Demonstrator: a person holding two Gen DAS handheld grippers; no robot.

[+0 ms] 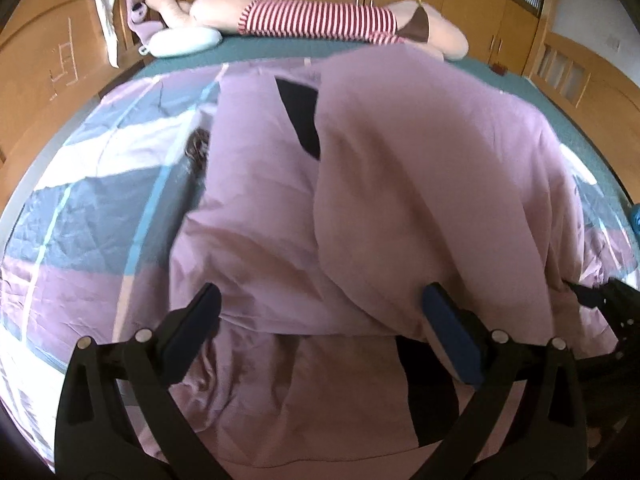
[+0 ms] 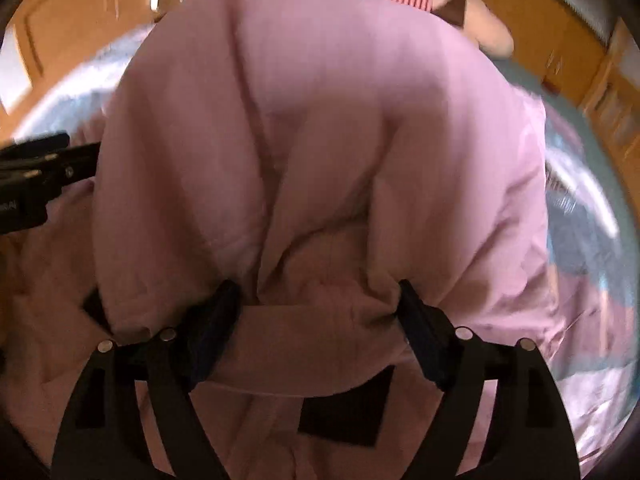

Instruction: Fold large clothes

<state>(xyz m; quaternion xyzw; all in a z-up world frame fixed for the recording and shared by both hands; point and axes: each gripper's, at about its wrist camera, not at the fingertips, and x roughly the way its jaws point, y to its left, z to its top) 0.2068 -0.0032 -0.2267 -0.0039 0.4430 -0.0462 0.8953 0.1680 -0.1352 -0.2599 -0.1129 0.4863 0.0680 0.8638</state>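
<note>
Two views, both filled with one soft pink garment [image 1: 400, 184] spread on a bed [image 1: 260, 50]. From the left wrist, the matte, creased cloth shows black panels and lies over a crinkled quilt [image 1: 92, 208] in grey, white and pink blocks; a folded-over flap drapes on top. The left tongs [image 1: 320, 320] stand wide, holding nothing. A striped plush toy [image 1: 312, 18] lies at the far edge.

From the right wrist, the garment [image 2: 320, 140] billows in a rounded hump, and the right tongs [image 2: 320, 312] pinch a thick bunched fold of it between their fingers.
</note>
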